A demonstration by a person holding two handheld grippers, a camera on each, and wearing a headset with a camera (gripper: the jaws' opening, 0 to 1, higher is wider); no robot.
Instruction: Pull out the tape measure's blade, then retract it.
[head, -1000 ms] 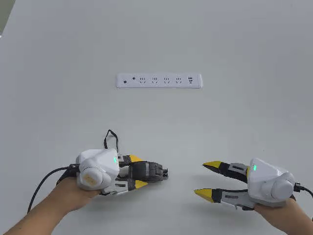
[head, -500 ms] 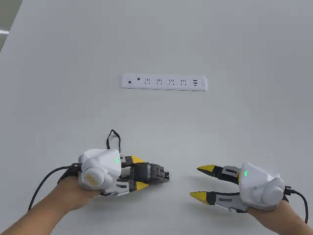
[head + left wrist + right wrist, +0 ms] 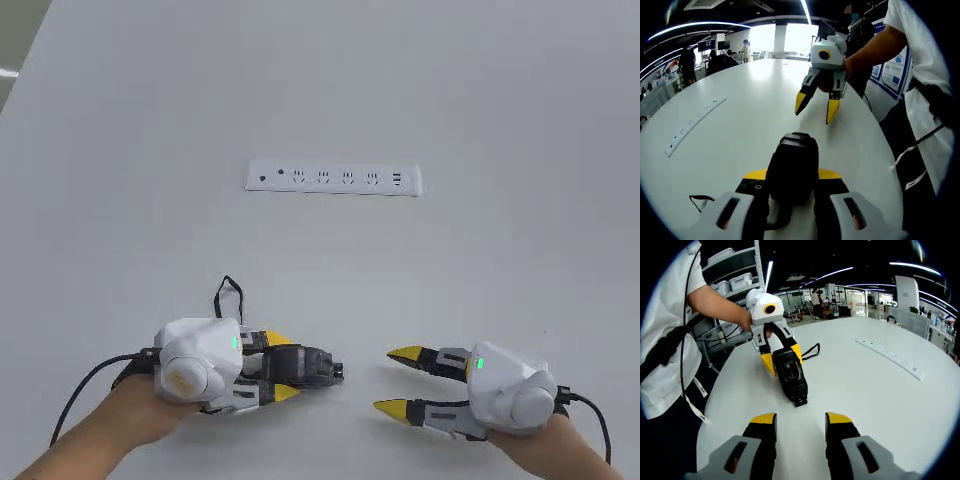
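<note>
Tape measure is black and sits low on the white table, close to the person. The left gripper has it pinched between its two yellow tips, one tip on each side of the case. The small end of the case points across at the right gripper.

The right gripper is near the tape measure but does not touch it. Its two yellow tips are spread apart and hold nothing. They point at the tape measure.

A thin black loop lies on the table just behind the left gripper. A long white power strip lies flat farther up the table, well apart from both grippers.
</note>
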